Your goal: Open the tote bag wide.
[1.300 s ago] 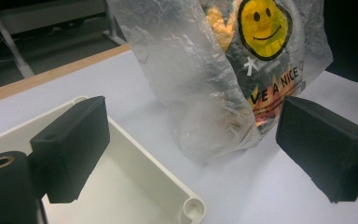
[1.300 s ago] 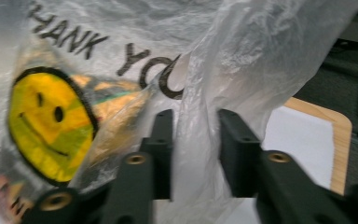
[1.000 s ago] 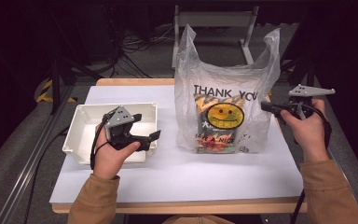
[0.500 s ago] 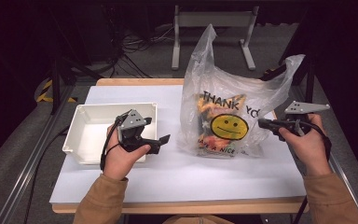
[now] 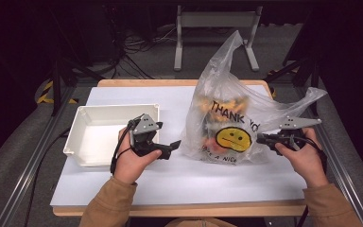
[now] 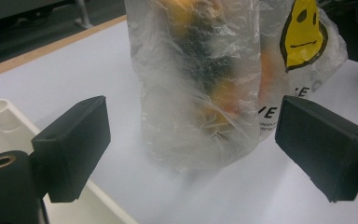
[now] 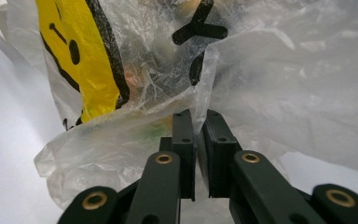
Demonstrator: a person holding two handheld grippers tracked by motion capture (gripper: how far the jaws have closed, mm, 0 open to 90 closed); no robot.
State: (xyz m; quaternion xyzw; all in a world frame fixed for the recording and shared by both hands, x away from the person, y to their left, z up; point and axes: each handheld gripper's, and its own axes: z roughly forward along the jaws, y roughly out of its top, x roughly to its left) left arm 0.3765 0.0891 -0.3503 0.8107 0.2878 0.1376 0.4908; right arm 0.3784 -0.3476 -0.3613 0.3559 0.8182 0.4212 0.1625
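Observation:
A clear plastic bag printed with "THANK YOU" and a yellow smiley stands on the white table top, with orange and dark items inside. My right gripper is shut on a fold of the bag's right side; in the right gripper view its jaws pinch the plastic bag at the right gripper. My left gripper stands open just left of the bag, apart from it. In the left gripper view the plastic bag sits ahead between the wide-spread jaws of the left gripper.
A white rectangular bin stands at the left of the table, beside my left hand; its corner appears in the left gripper view. Metal rails run along both table sides. A grey stand and cables lie on the floor behind.
The bag has slumped and leaned toward the right as my right gripper pulled its side down and outward. My left gripper has moved right, away from the bin and closer to the bag.

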